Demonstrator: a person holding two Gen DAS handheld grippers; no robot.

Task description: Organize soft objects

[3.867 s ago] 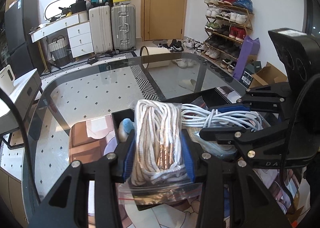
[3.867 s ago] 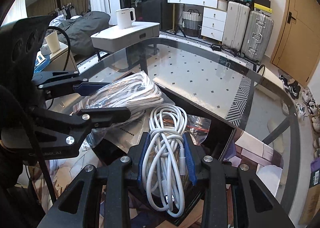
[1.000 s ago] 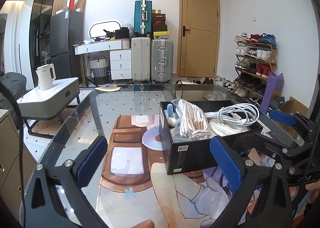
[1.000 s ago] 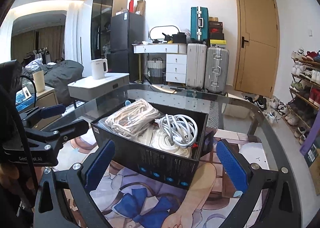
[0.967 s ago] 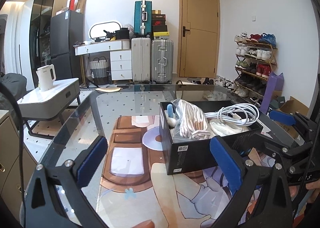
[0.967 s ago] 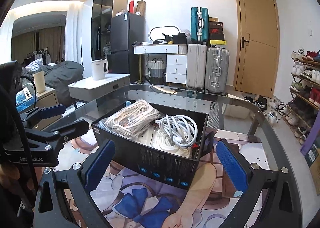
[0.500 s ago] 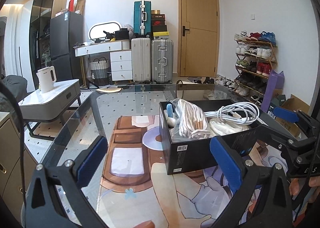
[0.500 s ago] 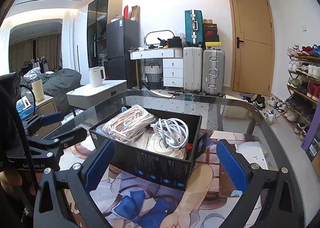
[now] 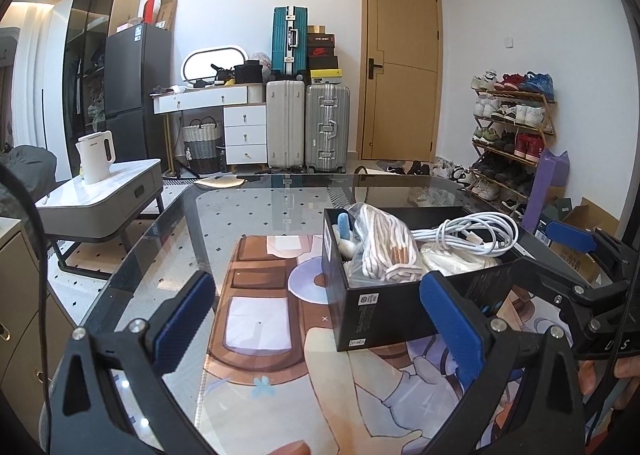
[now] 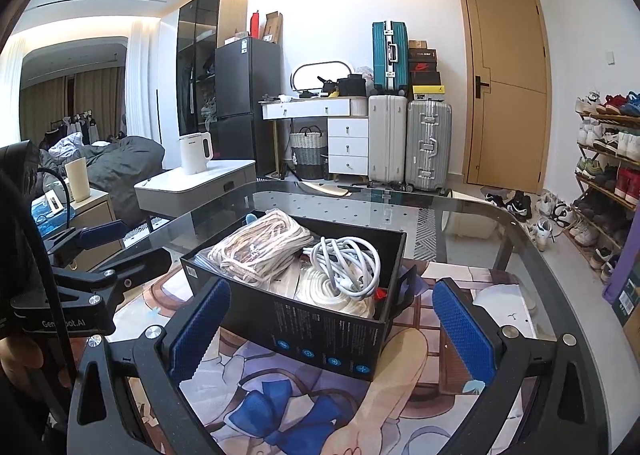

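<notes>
a glass-topped desk (image 9: 168, 239) with a printed cartoon mat (image 10: 304, 407) under the glass fills the lower part of both views. on the mat stands an open black box (image 10: 320, 331), and the soft objects sit inside it: a clear bag of white and tan striped cord (image 10: 260, 247) toward the left side, a loose coil of white cable (image 10: 348, 259) beside it on the right, and a wound white rope (image 10: 324, 291) underneath. a small blue and white item (image 9: 344, 229) peeks up at the far left corner of the box, too small to name.

the left hand-held gripper (image 9: 316, 319) is spread wide and empty, with the box's near left corner showing between its blue pads. the right hand-held gripper (image 10: 328, 327) is also spread wide and empty, framing the box from the front, apart from it.

no soft object lies loose on the visible part of the desk, so the sorting looks finished or nearly so. the box has no lid on it.
</notes>
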